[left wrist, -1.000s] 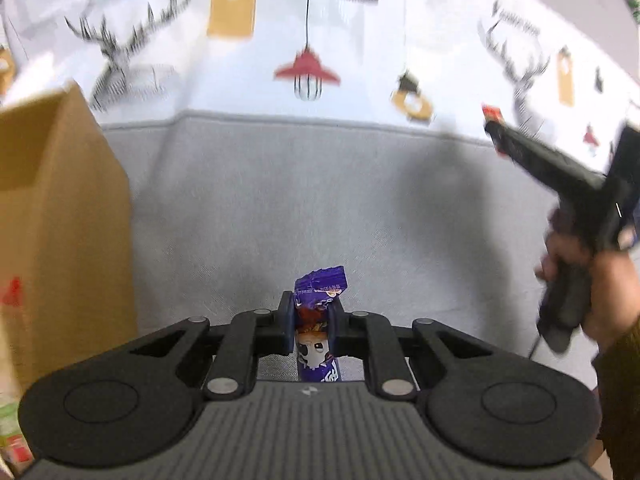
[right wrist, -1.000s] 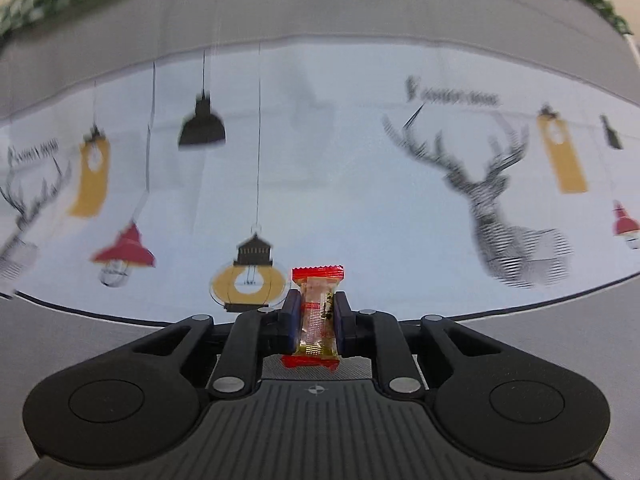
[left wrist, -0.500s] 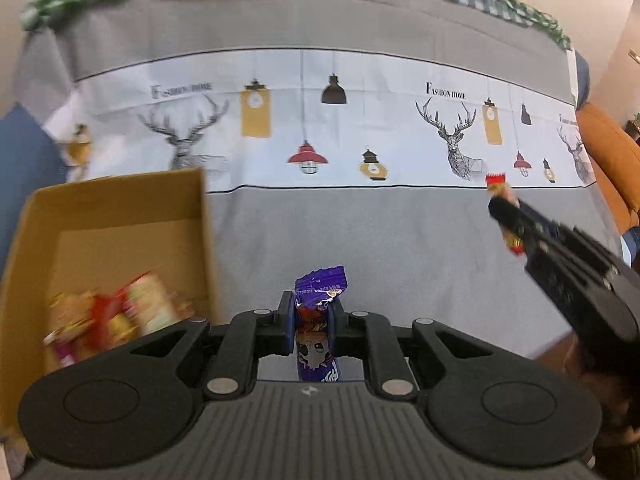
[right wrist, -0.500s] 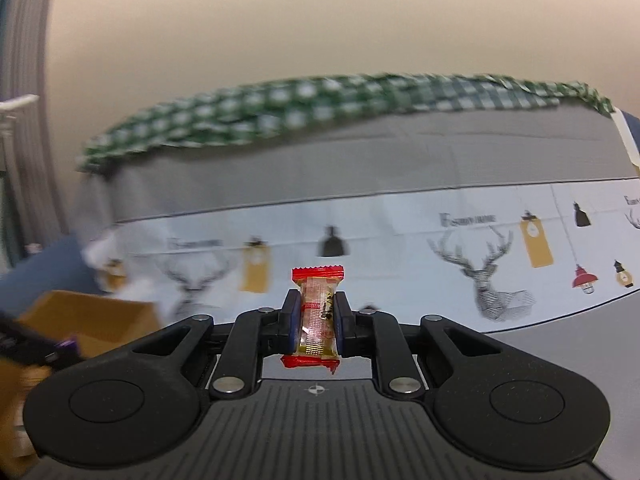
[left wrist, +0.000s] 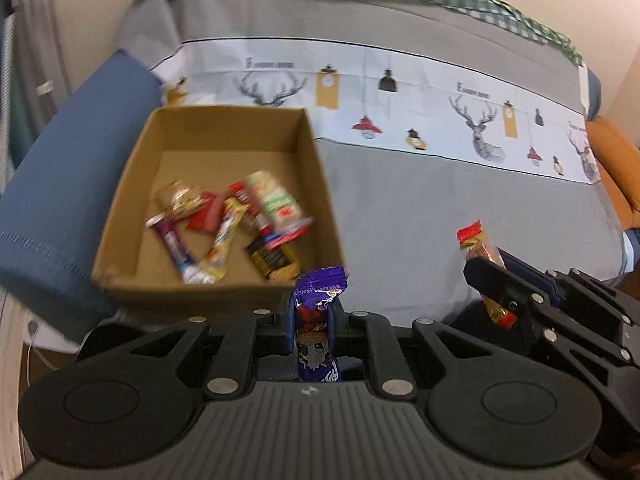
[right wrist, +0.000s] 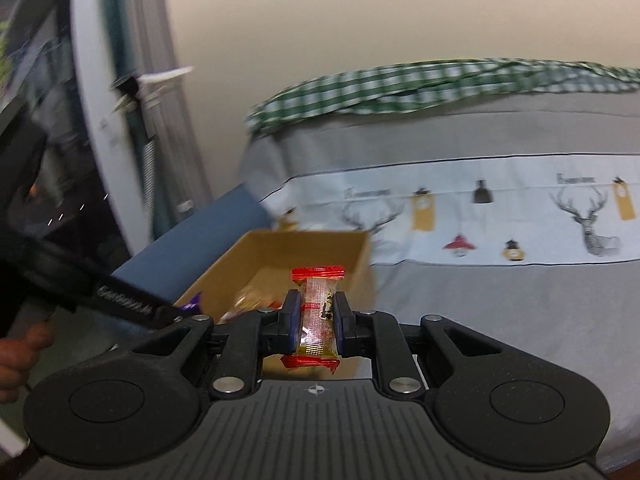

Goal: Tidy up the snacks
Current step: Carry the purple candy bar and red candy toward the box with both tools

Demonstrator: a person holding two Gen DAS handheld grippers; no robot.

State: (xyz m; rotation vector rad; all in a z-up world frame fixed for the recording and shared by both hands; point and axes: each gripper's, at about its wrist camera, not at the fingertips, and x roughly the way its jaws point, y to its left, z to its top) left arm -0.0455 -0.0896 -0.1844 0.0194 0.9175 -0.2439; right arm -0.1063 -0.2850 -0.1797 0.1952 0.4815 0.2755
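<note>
A purple snack packet (left wrist: 318,312) is clenched upright in the left tongs (left wrist: 313,316), just short of the near wall of an open cardboard box (left wrist: 120,196) in which several wrapped snacks (left wrist: 244,220) are heaped. A clear red-ended candy (right wrist: 319,312) is gripped in the right tongs (right wrist: 318,322), held beside the left tongs. The box is set on a bed under a grey cover (left wrist: 440,208) printed with deer.

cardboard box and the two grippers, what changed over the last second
Both views swung toward the box: a second ago only its side wall showed, now its open top and snacks do. Nothing grabbed or released: left gripper still clamps the purple snack, right gripper the red-ended candy.
</note>
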